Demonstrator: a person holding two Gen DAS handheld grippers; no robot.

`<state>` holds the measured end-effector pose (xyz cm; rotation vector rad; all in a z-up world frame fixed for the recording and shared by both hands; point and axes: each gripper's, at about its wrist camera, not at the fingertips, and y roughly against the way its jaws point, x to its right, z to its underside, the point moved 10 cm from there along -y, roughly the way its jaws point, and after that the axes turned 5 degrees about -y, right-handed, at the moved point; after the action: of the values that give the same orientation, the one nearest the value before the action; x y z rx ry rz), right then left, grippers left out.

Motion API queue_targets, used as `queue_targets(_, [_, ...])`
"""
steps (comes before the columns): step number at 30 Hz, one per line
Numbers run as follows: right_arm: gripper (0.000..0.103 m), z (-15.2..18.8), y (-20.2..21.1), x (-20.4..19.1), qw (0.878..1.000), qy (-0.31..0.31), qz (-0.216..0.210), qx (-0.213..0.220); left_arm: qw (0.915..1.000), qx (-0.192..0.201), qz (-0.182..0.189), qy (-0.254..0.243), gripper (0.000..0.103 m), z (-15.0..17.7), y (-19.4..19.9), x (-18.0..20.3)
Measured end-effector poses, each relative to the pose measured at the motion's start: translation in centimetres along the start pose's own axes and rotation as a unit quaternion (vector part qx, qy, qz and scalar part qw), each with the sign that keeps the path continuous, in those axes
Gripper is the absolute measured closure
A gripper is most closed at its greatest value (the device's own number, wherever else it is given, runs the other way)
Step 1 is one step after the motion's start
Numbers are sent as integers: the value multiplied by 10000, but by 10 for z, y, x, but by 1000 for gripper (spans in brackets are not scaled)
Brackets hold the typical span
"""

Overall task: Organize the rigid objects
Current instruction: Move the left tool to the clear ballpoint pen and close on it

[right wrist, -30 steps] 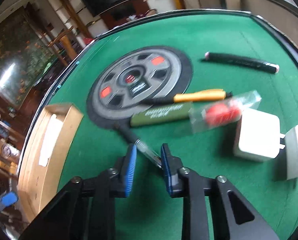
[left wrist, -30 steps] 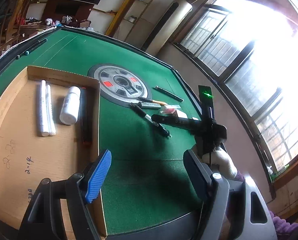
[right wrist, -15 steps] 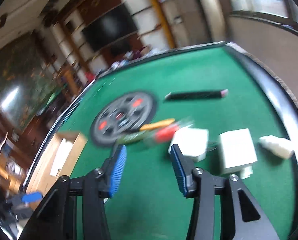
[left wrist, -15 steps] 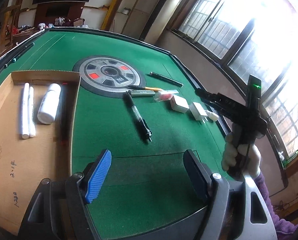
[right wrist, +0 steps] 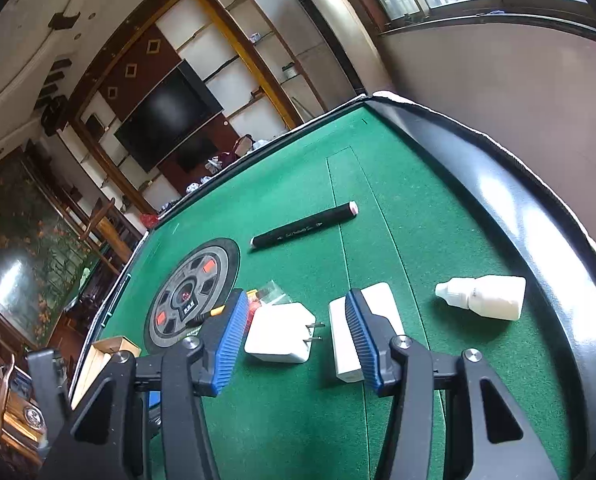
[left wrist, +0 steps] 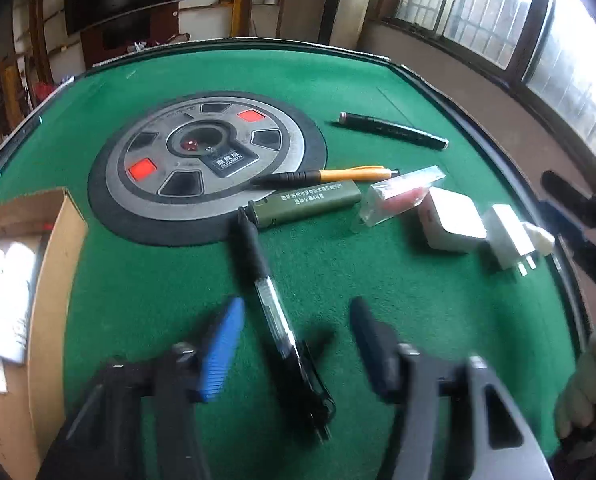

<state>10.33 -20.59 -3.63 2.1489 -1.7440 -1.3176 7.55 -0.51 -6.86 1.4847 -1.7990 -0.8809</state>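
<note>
Left tool [left wrist: 294, 320] jaws, just closing, straddle the clear-barrelled pen [left wrist: 274, 312] on the green surface [left wrist: 398, 300] without gripping it; right tool [right wrist: 294, 340], just opening, holds nothing, white charger [right wrist: 278, 332] between its fingers, bottle [right wrist: 486, 296] at 2 o'clock.

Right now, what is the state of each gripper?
Left gripper: open, just been closing around the pen, not yet pressing it.
Right gripper: open, holding nothing.
</note>
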Motion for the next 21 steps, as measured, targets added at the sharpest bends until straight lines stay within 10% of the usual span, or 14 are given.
queue_targets(6, [49,-13,10,23,9982,-557,-163,168,9992,-50,345,207,91,18,19,-12])
queue_targets(17, [48,-10,-3,52,9931,-1158,-180,-101,9953,256,881,295,91,35,64,-4])
queue_targets(21, [48,-5,-7,43,9969,-778,54,-114,9974,166,639,276,70,28,51,-6])
